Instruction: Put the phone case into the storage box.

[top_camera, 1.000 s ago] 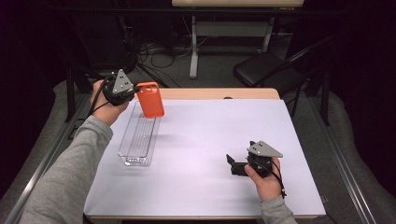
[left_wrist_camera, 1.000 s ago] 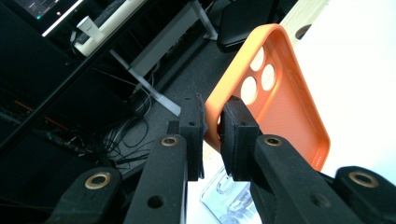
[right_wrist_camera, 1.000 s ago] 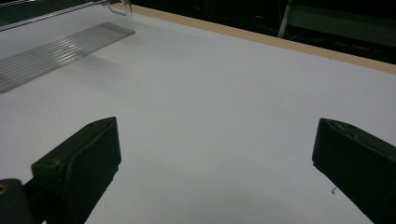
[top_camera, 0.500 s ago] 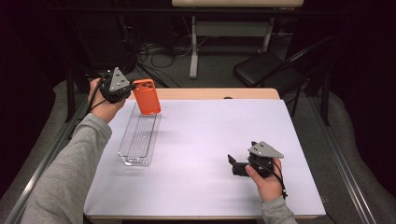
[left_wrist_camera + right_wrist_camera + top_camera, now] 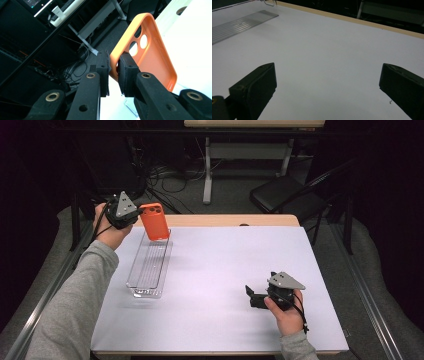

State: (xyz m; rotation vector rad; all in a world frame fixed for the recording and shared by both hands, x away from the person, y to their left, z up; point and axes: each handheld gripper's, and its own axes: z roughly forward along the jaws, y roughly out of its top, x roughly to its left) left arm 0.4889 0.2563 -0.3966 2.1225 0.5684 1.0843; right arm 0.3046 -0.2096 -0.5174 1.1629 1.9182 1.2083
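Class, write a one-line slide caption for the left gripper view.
Left gripper pinches the rim of an orange phone case between its black fingers, held up beside the white table.

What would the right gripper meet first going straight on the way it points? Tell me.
Probably the clear tray: the right gripper, jaws open, points left low over the white table cover, and nothing else lies between; exact line uncertain.
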